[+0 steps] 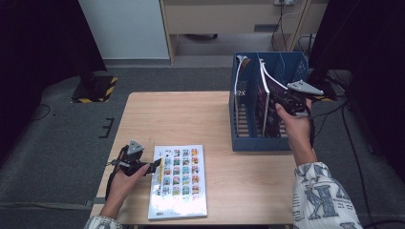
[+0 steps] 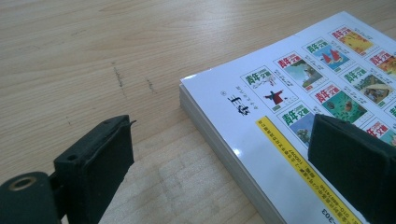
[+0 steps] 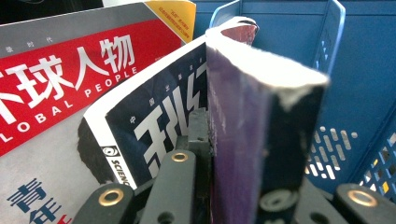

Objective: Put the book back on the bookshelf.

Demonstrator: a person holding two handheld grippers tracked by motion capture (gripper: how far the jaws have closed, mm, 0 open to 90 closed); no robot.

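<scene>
A white magazine (image 1: 180,183) with rows of small cover pictures lies flat at the table's front. My left gripper (image 1: 155,166) rests at its left edge, open. In the left gripper view the jaws straddle that edge of the magazine (image 2: 299,88), one over bare wood and one over the cover, neither pressing. A blue file rack (image 1: 260,143) stands at the right of the table. My right gripper (image 1: 286,101) is shut on a dark magazine (image 1: 272,93) standing upright in the rack. The right gripper view has the dark magazine's (image 3: 261,116) edge clamped between the jaws.
A second magazine (image 1: 237,81) stands in the rack's left slot; up close it is a red-and-grey cover (image 3: 60,79) beside the held one. The wooden table (image 1: 191,114) stretches bare between the flat magazine and the rack. Grey carpet and a cabinet lie beyond.
</scene>
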